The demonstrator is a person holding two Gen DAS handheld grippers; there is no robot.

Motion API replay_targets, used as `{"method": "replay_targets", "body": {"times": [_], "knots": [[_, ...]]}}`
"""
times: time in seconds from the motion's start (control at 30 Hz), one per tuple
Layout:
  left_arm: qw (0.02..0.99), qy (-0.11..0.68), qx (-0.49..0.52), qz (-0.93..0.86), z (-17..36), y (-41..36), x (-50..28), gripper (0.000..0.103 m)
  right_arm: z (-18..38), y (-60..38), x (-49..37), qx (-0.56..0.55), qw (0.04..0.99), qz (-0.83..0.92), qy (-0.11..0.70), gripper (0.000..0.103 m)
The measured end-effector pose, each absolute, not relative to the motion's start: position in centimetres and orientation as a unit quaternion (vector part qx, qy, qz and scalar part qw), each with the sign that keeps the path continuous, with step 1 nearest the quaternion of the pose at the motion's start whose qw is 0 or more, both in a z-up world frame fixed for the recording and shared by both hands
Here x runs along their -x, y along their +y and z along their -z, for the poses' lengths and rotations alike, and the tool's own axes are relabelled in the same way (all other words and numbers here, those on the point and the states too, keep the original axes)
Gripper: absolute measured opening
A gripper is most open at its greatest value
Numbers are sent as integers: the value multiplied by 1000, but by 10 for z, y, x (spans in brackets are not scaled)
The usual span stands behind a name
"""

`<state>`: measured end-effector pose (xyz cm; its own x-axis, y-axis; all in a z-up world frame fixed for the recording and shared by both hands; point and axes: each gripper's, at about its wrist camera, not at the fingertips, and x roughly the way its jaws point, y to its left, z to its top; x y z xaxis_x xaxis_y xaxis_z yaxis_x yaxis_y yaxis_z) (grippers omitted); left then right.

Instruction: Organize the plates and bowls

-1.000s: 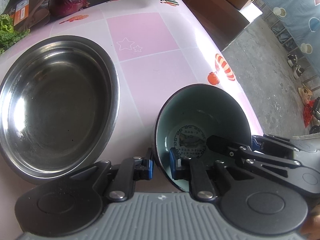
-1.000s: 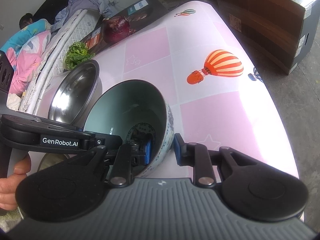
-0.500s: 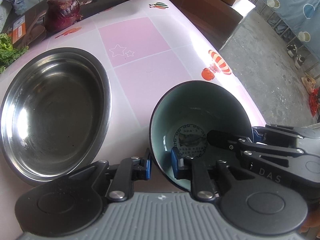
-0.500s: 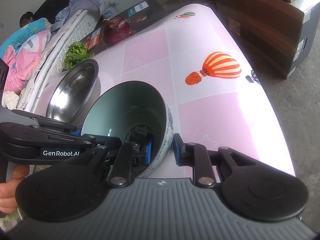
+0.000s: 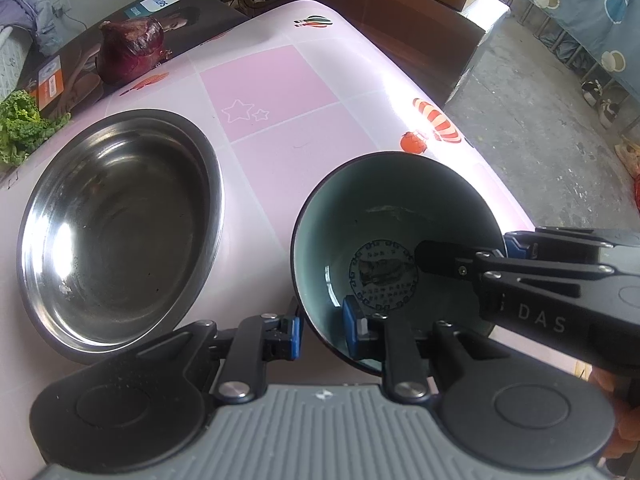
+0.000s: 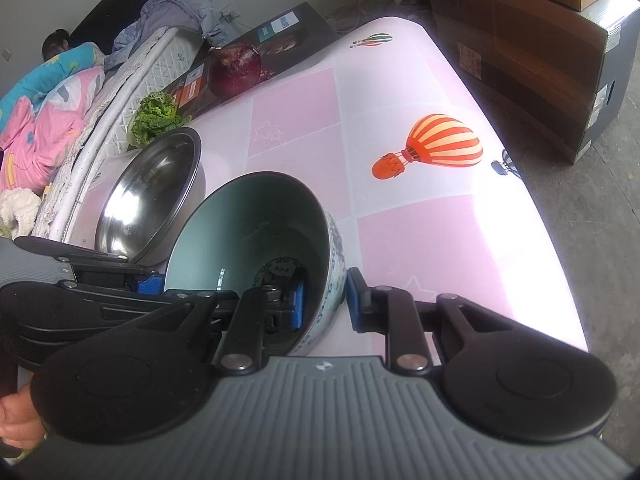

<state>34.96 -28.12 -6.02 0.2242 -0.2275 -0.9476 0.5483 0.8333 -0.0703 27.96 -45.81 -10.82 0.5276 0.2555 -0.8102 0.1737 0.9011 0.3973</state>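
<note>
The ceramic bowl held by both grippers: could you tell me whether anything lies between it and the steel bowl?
Nothing visible does. Only bare pink tablecloth separates the ceramic bowl from the steel bowl. The left gripper and right gripper each clamp its rim on opposite sides.

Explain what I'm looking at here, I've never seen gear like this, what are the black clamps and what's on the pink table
These are two hand-held grippers, one in each of a person's hands, and each carries a camera looking along its fingers. One picture comes from the left gripper, the other from the right gripper. Both are clamped on the rim of the same ceramic bowl, at different spots, each with one finger inside and one outside. Beside it on the pink table sits a wide steel bowl. Further back a red onion rests on a dark box, with leafy greens at the table's edge.
</note>
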Motion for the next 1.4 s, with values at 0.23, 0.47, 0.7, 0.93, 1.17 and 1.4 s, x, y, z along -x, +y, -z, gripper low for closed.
{"method": "replay_targets", "body": {"times": [0.23,0.47,0.7,0.93,1.17,1.4], "knots": [[772,564,-139,256,57,-283,-348,21,105,-459,-278,-217,848,-20,483,20],[776,557,-140,259,51,-283,-344,21,103,-459,-278,-215,850,-17,481,20],[777,557,-139,259,50,-282,-343,21,101,-459,-278,-212,852,-16,478,20],[778,555,-138,261,49,-282,-342,21,100,-459,-277,-211,853,-16,477,20],[778,555,-137,260,49,-281,-342,21,100,-459,-277,-211,853,-16,477,20],[778,555,-135,261,49,-281,-342,21,100,-458,-277,-211,853,-15,476,20]]}}
